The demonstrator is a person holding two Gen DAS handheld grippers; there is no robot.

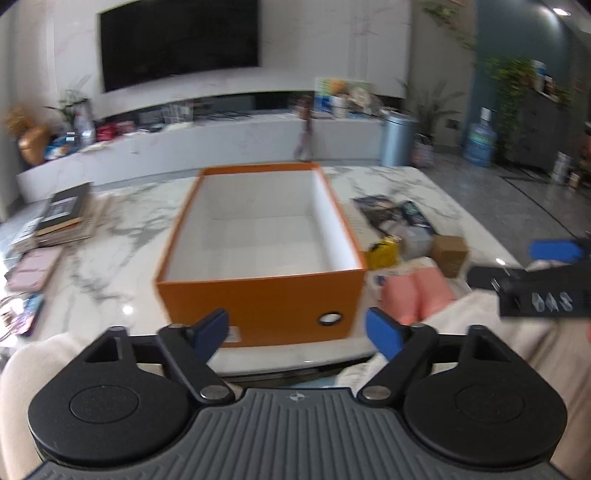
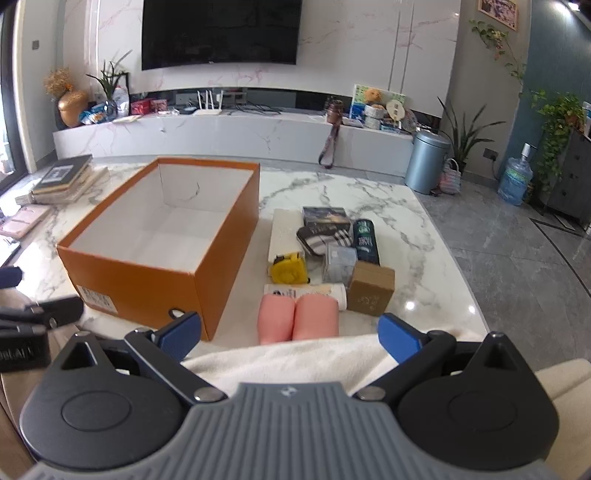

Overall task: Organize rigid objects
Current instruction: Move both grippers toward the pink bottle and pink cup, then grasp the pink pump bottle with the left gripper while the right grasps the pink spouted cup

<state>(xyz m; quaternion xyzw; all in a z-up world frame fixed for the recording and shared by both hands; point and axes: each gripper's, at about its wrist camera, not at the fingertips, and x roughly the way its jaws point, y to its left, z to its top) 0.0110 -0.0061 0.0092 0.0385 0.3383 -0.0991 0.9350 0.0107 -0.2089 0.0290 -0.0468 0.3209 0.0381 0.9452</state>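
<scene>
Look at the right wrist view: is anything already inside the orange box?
No, the orange box shows only its bare white floor and walls.

a home living room. a big dark television (image 2: 219, 31) hangs on a marble-look wall at the top of the frame, above a long white media ledge (image 2: 236, 131) crowded with a router, snack packs and a gold vase (image 2: 72, 107). houseplants (image 2: 463, 134), a grey pedal bin (image 2: 426, 160) and a water jug (image 2: 515, 181) stand at right on glossy grey floor tiles. books (image 2: 64, 179) lie stacked on the marble worktop (image 2: 332, 192) at left.
</scene>
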